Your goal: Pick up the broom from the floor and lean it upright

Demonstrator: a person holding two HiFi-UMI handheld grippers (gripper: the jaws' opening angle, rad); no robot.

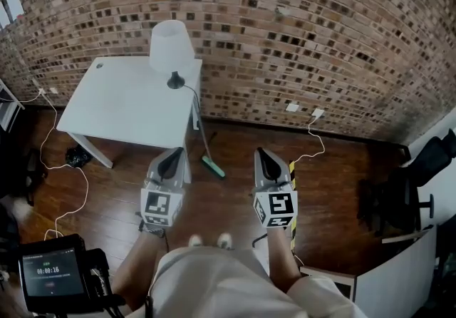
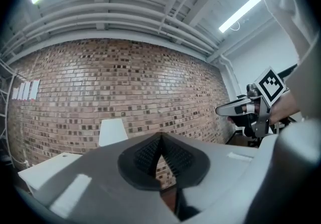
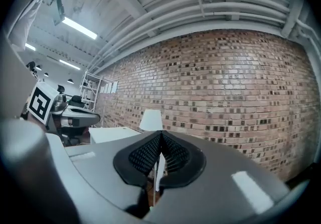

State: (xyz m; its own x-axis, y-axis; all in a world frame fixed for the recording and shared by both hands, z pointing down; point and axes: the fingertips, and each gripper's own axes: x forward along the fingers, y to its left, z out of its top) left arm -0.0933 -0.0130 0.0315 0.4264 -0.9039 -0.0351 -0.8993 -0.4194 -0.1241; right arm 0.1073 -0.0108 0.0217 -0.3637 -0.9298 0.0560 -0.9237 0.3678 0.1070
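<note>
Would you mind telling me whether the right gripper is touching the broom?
Apart. In the head view, bare floor separates the right gripper from the broom; the right gripper view shows its jaws shut, empty.

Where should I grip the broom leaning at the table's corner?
Grip the broom on its thin handle, about midway between the green head on the floor and the table edge it rests against. Come from the open floor on the right, jaws across the shaft; the table blocks the left. The right gripper is shut: open it first.
</note>
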